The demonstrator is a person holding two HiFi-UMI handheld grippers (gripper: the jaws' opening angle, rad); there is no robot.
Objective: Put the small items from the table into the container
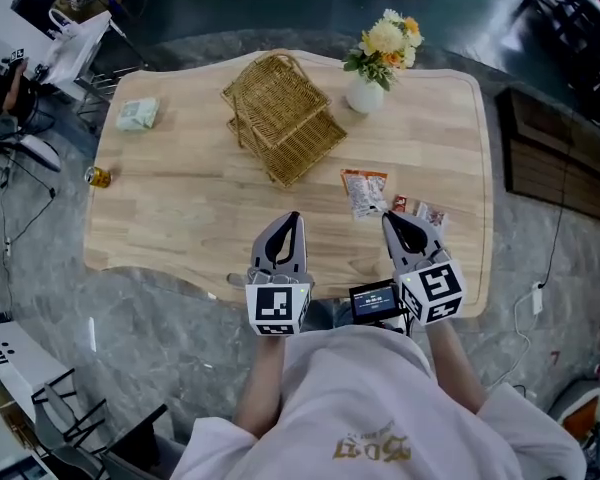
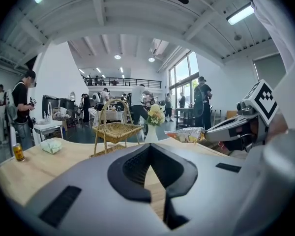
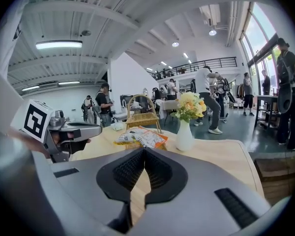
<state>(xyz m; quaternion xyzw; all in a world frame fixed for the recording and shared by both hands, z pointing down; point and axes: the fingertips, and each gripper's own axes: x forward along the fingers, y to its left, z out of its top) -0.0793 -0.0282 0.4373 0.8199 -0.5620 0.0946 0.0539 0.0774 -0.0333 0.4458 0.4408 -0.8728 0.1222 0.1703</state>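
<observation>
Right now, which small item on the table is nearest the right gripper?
The red-and-white sachets, just beyond the right gripper; the orange snack bag lies farther.

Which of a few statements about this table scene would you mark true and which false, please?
1. The left gripper and right gripper are both shut and empty. True.
2. The snack packet lies inside the wicker basket. False: it lies on the table, to the right of the basket in the head view.
3. The vase of flowers stands upright on the table. True.
4. The can is at the table's right edge in the head view. False: it is at the left edge.
</observation>
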